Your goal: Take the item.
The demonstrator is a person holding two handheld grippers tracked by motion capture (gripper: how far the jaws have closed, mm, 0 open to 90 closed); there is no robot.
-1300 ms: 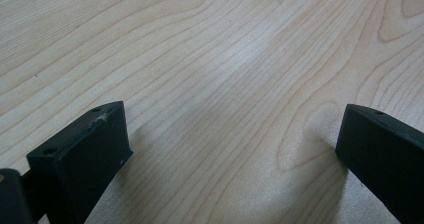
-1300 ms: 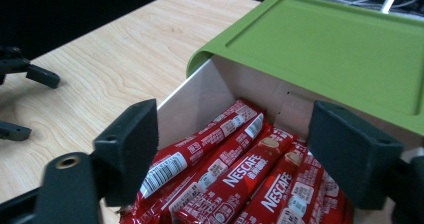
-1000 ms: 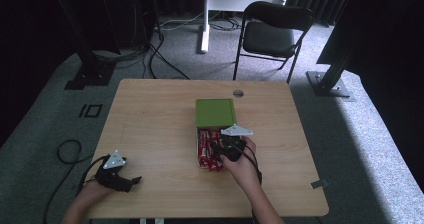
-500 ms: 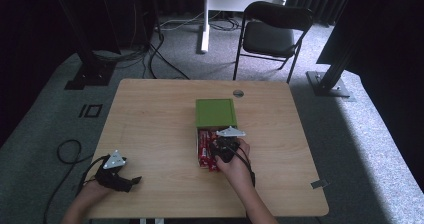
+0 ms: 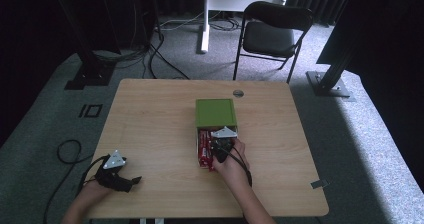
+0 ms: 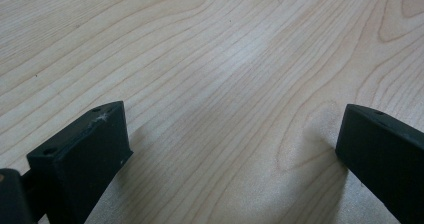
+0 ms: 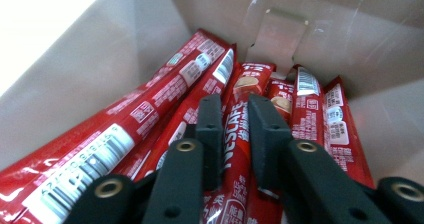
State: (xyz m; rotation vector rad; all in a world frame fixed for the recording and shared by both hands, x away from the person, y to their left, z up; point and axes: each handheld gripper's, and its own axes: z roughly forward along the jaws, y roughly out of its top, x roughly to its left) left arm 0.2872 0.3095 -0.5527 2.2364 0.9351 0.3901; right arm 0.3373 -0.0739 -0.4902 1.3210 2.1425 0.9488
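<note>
Between the jaws of my right gripper (image 7: 235, 129) one red coffee stick (image 7: 239, 149) stood clamped; the jaws had just been closing and now pressed it from both sides. More red sticks (image 7: 150, 114) lay to the left and right of this gripper, all inside the open box (image 7: 90, 69), whose green lid (image 5: 215, 112) was folded back just beyond the gripper. My left gripper (image 6: 230, 149) rested low over the bare wooden table (image 6: 210, 49), well apart from the box, its jaws wide apart with nothing between them.
</note>
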